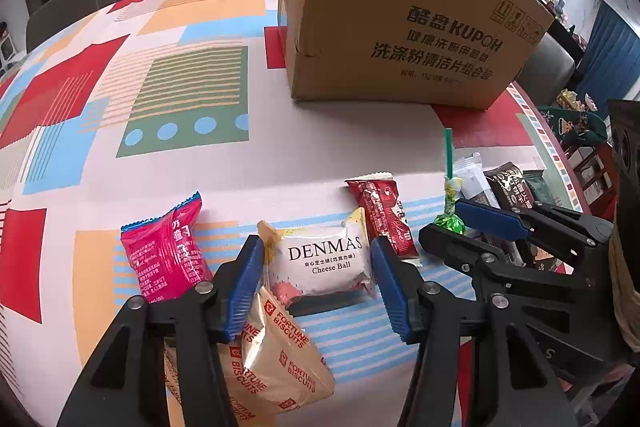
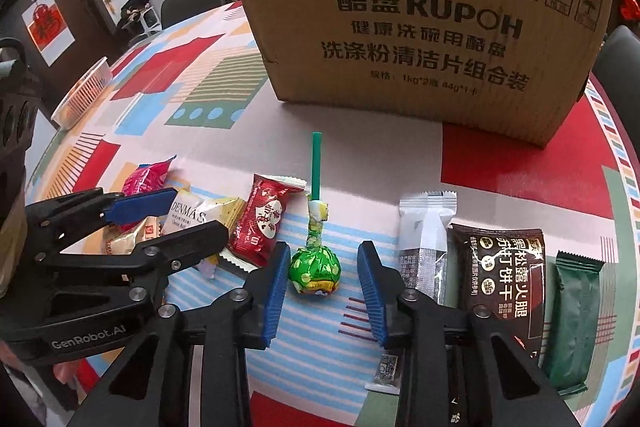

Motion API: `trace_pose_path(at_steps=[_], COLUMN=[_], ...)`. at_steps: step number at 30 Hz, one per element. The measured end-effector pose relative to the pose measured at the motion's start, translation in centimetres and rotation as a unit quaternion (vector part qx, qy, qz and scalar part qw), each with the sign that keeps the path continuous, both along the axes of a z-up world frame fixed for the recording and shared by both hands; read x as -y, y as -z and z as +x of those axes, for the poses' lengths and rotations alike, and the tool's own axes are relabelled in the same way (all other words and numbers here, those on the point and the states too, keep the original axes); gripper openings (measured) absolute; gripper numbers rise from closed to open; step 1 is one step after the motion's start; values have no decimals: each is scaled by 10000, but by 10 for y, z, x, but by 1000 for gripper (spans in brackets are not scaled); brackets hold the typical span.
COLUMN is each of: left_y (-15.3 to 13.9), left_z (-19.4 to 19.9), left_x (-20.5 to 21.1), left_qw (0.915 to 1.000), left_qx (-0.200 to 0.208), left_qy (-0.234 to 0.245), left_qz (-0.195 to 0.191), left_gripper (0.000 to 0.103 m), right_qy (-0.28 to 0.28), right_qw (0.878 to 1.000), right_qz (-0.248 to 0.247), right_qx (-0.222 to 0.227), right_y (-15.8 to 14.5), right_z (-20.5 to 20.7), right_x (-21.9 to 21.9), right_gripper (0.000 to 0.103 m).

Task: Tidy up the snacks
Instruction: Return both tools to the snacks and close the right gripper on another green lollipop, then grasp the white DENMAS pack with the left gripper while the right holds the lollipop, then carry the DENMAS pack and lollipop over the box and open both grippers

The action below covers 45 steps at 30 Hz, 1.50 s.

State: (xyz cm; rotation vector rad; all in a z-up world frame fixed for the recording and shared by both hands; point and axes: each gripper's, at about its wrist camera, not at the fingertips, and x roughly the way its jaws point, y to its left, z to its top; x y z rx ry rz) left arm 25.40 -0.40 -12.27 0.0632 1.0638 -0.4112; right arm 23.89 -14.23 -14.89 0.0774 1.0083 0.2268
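Lollipop (image 2: 315, 269) lies flat on the counter (image 2: 360, 163), long axis running toward the cardboard box (image 2: 420, 27): green stick points at the box, wrapped head at the near end. Head sits between the right tongs (image 2: 323, 281), pads apart and clear of it on both sides. Nearer than the box and to its left, the Cheese Ball packet (image 1: 324, 263) lies crosswise between the left tongs (image 1: 318, 283), also apart, not pressing.
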Motion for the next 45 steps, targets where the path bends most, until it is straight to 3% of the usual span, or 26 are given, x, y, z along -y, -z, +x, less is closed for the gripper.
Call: trace_pose_path(at_steps=[6,17,30,45], left_y=[0,-9,-52,-130], left_z=[-1,-14,-35,-51], left_x=[0,1,6,24], left_qw=[9999,9997,9973,9885], left_qx=[4,146,690,1494], left_qy=[-83,-201,-218,-87], left_qz=[-79,-75,-76,-229], left_gripper=[49,47,47,47], right_qy=[-41,-9,35,168], right_qw=[10000,9999,9985,9897], right_qz=[-8,99,149,187], right_qx=[21,90,517,1412], right_y=[0,-9,-49,-127], right_z=[-3,-13,-35,-59], right_x=[0,5,13,35], right_gripper=[27,27,27,27])
